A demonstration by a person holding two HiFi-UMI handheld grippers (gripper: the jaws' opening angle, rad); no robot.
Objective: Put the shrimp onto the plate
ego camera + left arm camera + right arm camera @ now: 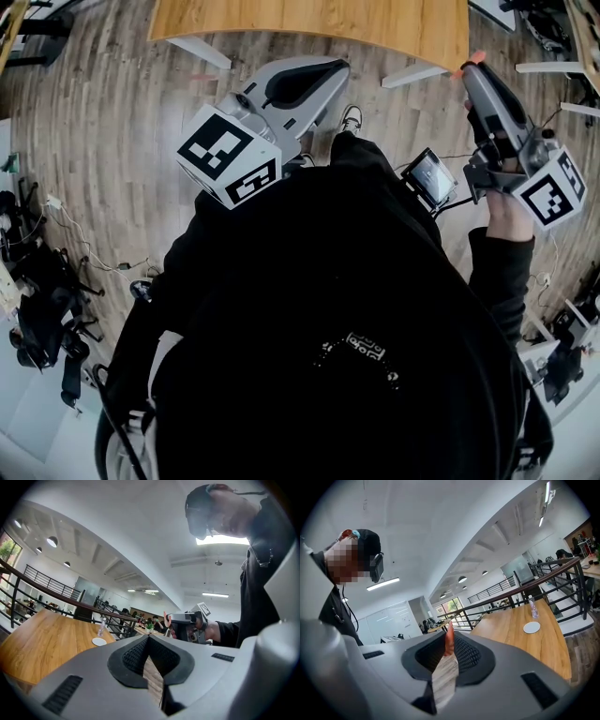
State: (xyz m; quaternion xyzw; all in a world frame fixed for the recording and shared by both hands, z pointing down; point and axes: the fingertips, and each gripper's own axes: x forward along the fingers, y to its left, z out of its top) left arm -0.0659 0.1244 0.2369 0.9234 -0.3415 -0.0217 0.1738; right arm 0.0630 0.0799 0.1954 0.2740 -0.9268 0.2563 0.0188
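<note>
While the slim orange-pink shrimp (449, 641) stands pinched upright between the fingers of the right gripper (450, 631), which clamp it across a narrow gap, the small round white plate (531, 627) lies well apart from it on the long wooden bench (506, 627). A clear plastic bottle (533, 607) stands just beside the plate. The left gripper (148, 637) has its fingers closed tip to tip with nothing between them. In the head view both grippers hang above the grey wood-plank floor (112, 122), short of the bench's edge.
</note>
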